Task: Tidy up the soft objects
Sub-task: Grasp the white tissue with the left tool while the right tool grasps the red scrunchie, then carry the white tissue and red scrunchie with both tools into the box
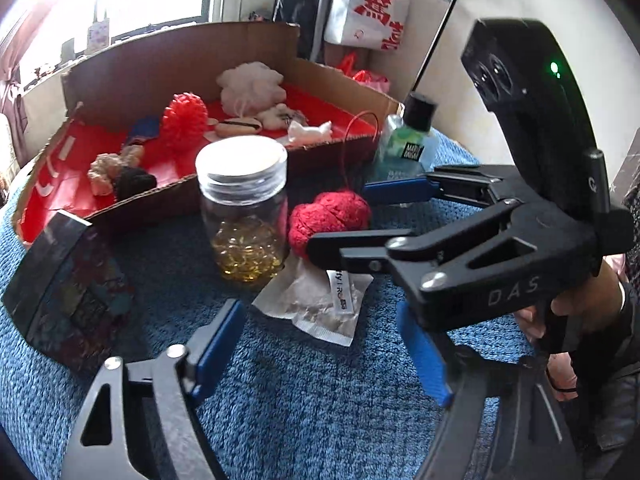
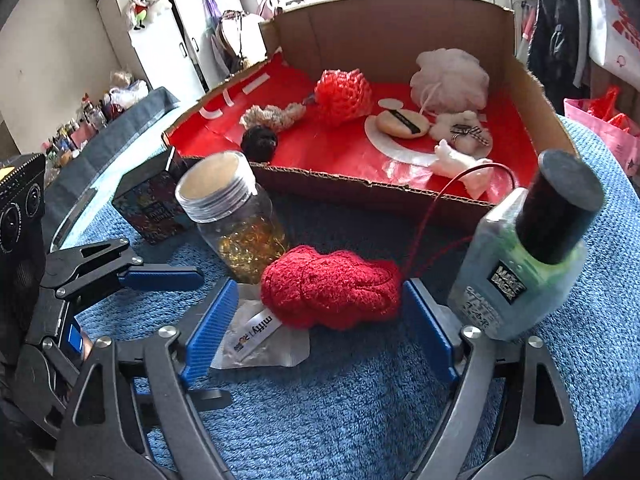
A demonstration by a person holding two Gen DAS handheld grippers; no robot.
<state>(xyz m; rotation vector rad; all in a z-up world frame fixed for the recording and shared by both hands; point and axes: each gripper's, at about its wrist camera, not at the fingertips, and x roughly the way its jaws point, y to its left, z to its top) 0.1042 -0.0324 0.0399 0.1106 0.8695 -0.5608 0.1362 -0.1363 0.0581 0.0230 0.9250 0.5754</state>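
While the red fuzzy knitted heart with a thin red hanging loop (image 2: 332, 286) is lying on the blue towel-like cloth (image 2: 340, 412) just in front of the red-lined cardboard box (image 2: 400, 196), the right tongs (image 2: 316, 328) are standing spread, one blue pad at each side of it. It is looking light and squashy, so a pinch across its plump middle is seeming safest, away from the loop. In front of the box, the left tongs (image 1: 320, 348) are hanging spread, pinching nothing.
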